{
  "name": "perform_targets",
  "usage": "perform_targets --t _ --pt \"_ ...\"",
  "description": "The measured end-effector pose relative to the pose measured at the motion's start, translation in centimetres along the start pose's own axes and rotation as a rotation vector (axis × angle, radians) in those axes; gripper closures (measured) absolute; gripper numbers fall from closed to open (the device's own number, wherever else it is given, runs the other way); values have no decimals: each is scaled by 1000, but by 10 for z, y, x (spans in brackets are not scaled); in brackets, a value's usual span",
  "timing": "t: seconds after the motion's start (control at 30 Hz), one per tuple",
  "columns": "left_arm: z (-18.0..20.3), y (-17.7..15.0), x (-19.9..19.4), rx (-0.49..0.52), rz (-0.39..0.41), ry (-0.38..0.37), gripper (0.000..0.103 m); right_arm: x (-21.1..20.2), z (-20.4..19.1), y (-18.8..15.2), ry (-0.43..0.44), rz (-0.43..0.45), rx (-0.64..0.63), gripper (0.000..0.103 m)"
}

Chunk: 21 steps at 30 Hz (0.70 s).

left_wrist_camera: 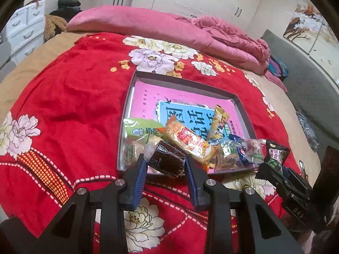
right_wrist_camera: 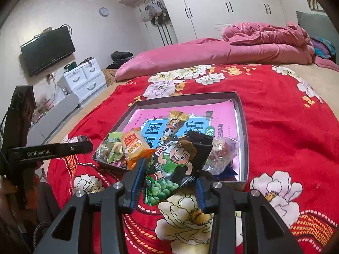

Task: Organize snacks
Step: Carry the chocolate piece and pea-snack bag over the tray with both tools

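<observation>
A shallow grey box with a pink and blue printed bottom lies on the red floral blanket. Several snack packets sit piled at its near end, among them an orange packet, a green packet and a yellow stick packet. My left gripper is shut on a dark brown wrapped cake over the box's near edge. My right gripper is shut on a black green-pea packet with a cartoon boy, just before the box. It also shows in the left wrist view.
A pink pillow and a crumpled pink quilt lie at the bed's far side. White drawers and a wall TV stand to the left. The left gripper's arm crosses the right wrist view's left side.
</observation>
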<state>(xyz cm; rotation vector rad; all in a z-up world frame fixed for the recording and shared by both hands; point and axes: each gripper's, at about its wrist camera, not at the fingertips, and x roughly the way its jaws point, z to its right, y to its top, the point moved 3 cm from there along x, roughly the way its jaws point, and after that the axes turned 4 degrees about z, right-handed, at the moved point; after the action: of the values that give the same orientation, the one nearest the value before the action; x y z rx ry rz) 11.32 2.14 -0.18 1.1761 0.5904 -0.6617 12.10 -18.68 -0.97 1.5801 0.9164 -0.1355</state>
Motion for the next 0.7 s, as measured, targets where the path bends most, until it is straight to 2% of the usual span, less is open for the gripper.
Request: perform_targets --t 0.7 --pt "13 2 44 35 -35 40 67 29 7 15 -13 -7 -33 61"
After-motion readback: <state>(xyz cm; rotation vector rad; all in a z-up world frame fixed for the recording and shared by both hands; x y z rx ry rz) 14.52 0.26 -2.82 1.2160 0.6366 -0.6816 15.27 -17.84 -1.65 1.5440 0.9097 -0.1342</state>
